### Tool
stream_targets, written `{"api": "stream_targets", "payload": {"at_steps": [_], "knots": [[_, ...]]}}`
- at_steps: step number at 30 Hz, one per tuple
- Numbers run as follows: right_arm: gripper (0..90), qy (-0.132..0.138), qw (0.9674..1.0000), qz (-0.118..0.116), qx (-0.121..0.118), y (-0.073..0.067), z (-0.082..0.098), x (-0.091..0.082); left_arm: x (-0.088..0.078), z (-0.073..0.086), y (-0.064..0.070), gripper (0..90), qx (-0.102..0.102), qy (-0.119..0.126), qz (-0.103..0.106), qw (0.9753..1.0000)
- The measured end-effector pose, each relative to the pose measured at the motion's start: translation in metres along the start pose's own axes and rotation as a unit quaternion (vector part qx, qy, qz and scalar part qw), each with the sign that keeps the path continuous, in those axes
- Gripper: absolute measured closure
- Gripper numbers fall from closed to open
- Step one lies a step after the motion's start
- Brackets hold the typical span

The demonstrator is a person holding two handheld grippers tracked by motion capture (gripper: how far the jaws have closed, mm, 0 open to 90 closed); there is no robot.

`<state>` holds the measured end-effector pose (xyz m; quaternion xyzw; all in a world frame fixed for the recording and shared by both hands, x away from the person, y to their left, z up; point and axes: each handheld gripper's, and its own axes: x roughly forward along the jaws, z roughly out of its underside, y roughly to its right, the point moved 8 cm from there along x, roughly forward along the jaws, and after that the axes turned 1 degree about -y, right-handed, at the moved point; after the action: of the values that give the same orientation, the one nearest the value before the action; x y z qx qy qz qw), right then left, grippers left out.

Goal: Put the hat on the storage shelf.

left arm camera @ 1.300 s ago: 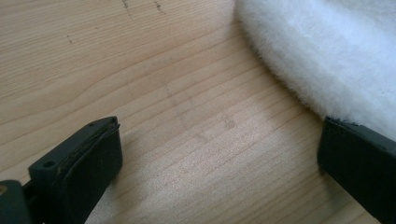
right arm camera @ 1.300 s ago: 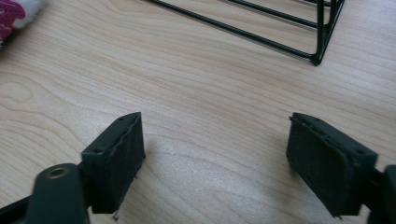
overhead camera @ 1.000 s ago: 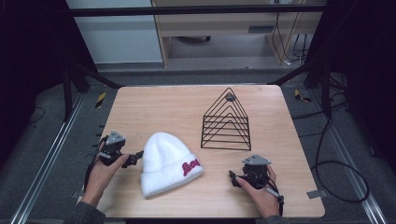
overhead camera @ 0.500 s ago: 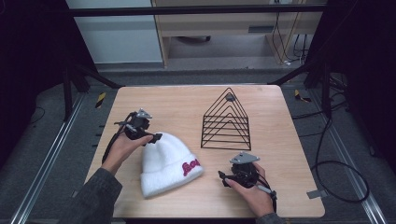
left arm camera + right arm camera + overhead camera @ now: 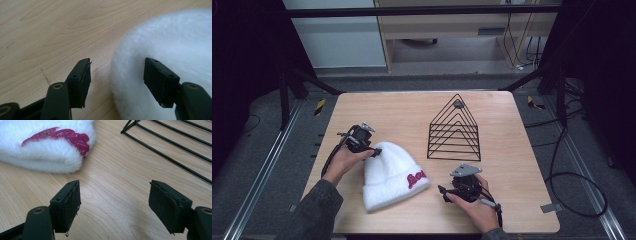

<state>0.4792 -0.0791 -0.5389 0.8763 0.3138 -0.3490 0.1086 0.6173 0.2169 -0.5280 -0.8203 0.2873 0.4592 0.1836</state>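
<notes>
High view shows me the white hat [image 5: 391,176] on the table [image 5: 512,165] by the rack [image 5: 455,131], my left gripper [image 5: 373,151] wide at its top, my right gripper [image 5: 443,192] wide beside it.

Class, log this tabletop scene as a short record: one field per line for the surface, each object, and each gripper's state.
Surface: light wooden table
Hat: white fluffy beanie with red lettering, lying flat
Rack: black wire triangular rack, upright, behind the beanie's right side
Left gripper: open, jaws straddling the beanie's crown edge
Right gripper: open, over bare wood near the beanie's brim
</notes>
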Motion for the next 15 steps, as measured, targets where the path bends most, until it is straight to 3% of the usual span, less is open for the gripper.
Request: {"api": "stream_targets", "payload": {"at_steps": [4, 11, 15], "knots": [[25.3, 0.003, 1.0, -0.003, 0.002, -0.001, -0.001, -0.002, 0.004, 0.001, 0.001, 48.0, -0.016, 0.007, 0.01, 0.9998], [25.0, 0.003, 1.0, -0.003, 0.005, 0.001, -0.004, -0.004, 0.006, 0.003, 0.006, 55.4, -0.015, -0.005, 0.018, 0.9997], [25.0, 0.005, 1.0, -0.002, 0.007, 0.002, -0.006, -0.005, 0.009, 0.005, 0.01, 64.8, -0.014, -0.007, 0.029, 0.9995]]}}
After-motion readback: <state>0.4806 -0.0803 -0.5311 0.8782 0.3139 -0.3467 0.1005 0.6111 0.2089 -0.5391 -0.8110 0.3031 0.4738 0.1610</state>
